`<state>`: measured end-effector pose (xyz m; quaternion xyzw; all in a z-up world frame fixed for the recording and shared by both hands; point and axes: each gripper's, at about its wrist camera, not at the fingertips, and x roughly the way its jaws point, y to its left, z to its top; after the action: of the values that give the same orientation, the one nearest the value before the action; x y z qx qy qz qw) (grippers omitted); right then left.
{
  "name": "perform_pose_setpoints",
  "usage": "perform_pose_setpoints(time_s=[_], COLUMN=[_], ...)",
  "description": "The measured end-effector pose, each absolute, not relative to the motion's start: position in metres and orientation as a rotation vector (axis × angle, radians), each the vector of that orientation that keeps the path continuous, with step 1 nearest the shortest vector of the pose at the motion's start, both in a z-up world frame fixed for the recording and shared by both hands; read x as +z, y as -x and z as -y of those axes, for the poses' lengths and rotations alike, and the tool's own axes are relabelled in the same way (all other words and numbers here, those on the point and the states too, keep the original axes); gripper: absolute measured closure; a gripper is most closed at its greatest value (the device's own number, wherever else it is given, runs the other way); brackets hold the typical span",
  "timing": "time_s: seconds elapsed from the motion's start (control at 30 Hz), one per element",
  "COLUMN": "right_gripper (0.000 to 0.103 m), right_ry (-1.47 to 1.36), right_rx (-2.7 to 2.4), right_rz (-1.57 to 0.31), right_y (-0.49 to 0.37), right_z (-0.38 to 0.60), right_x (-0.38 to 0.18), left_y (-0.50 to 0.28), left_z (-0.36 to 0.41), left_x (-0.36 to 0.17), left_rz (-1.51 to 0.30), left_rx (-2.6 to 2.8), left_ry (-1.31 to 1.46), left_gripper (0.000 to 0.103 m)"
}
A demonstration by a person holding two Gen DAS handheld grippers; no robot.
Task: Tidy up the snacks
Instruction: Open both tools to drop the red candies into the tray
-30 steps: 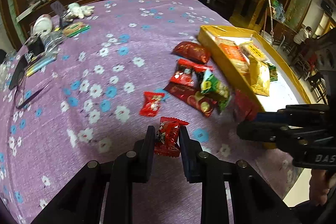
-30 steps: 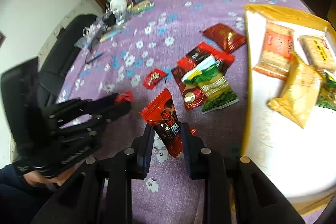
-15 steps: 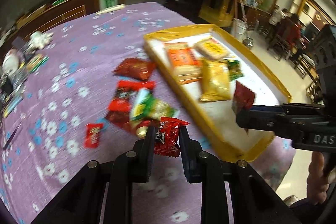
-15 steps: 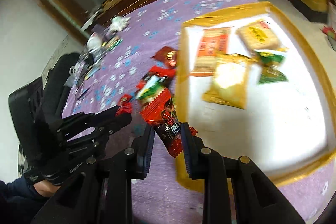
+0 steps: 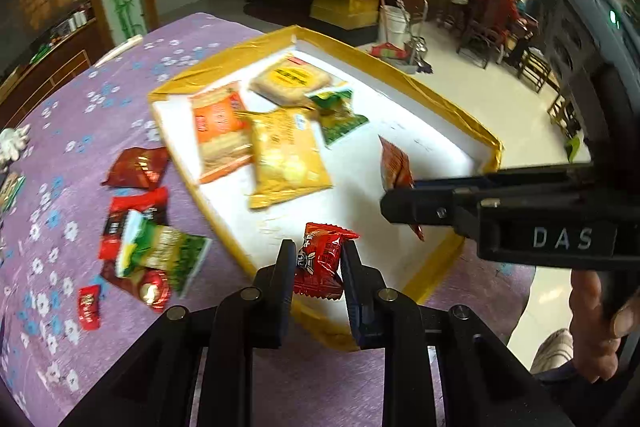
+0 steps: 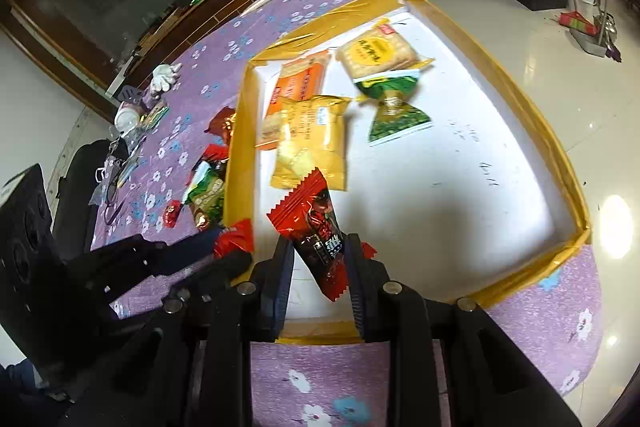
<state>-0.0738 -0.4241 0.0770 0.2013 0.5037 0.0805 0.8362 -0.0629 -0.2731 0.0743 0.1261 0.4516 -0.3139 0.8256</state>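
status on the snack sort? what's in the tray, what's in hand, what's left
Done: four packets lie in the yellow-rimmed tray. In hand: the left hand-held gripper clamps a small red candy and the right hand-held gripper a long red packet, both over the tray. Left: a cluster of red and green packets on the purple cloth.

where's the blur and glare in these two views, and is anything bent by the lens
Left wrist view: the loose snacks on the purple tablecloth are smeared, while the held red candy stays sharp. Right wrist view: the tray rim bows under the fisheye, its white floor is washed out bright, and a light glares off the shiny room floor. Both views darken at the corners.
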Motion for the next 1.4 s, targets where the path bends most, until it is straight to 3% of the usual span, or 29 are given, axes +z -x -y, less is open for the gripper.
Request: perform_pose_setpoints(time_s=[0.33,1.03,1.13,1.27,1.4], right_gripper=[0.078,0.077,0.077,0.076,0.074], right_ry=[-0.404,-0.366,-0.357,-0.358,-0.367], right_rx=[0.16,0.159,0.158,0.155,0.149], right_rz=[-1.111,-1.156,-1.156,-1.145,-1.125], right_y=[0.074,0.072,0.072,0.074,0.075], right_z=[0.43,0.427,0.426,0.428,0.431], right_x=[0.066,0.058,0.06,0.063,0.068], left_y=[0.065,0.067,0.068,0.072,0.07], left_z=[0.292,0.29,0.292,0.293,0.29], left_x=[0.049,0.048,0.049,0.053,0.056], left_rz=[-1.006,-0.987,-0.987,-0.965,-0.96], left_rx=[-0.674,-0.649,-0.658,-0.664,-0.654], left_ry=[-0.308,-0.31,-0.31,-0.31,-0.295], left_gripper=[0.08,0.079,0.073,0.05,0.048])
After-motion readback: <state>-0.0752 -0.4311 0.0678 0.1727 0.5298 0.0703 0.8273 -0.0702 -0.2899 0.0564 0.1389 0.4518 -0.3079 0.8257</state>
